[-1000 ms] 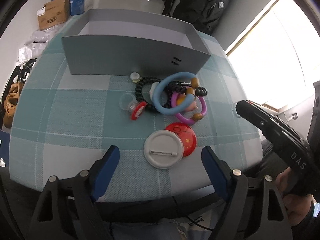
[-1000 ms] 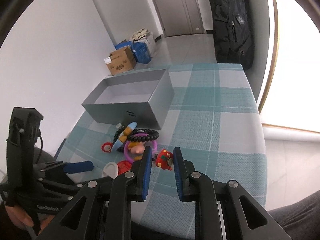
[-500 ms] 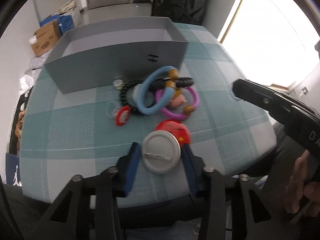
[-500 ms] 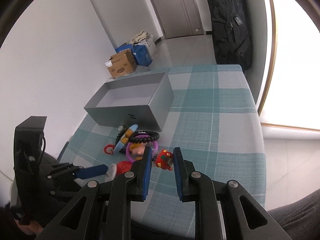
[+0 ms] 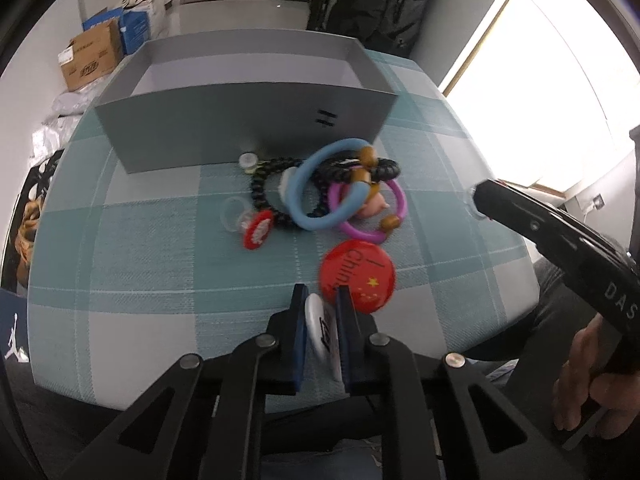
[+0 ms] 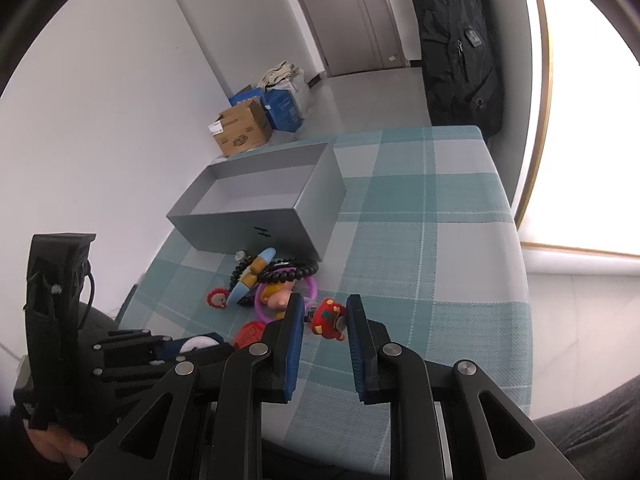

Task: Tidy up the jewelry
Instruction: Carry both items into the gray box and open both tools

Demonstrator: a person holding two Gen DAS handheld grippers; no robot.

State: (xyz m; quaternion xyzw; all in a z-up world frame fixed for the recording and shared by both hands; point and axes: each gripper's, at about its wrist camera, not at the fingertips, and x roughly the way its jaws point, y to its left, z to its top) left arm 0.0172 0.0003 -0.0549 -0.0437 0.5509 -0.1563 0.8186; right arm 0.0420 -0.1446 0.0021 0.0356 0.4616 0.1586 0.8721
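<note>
A white round badge (image 5: 320,330), tilted on edge with a pin across its back, is clamped in the left tongs (image 5: 321,300) just above the desk (image 5: 140,256), beside a red badge (image 5: 358,270). The right tongs (image 6: 323,312) are held apart around nothing, above a small red figure (image 6: 329,319).

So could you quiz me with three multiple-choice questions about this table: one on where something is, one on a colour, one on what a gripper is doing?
1. Where does the jewelry pile lie?
A. inside the grey box
B. on the cloth in front of the grey box
C. on the floor

2. What colour is the round badge flat on the cloth?
A. red
B. green
C. yellow

3. What is the left gripper doing?
A. hanging open
B. clamping a white badge
C. holding a bracelet

Answers: B, the pile sits against the box's outer wall; A, red with yellow stars; B, its blue pads pinch the white disc.
</note>
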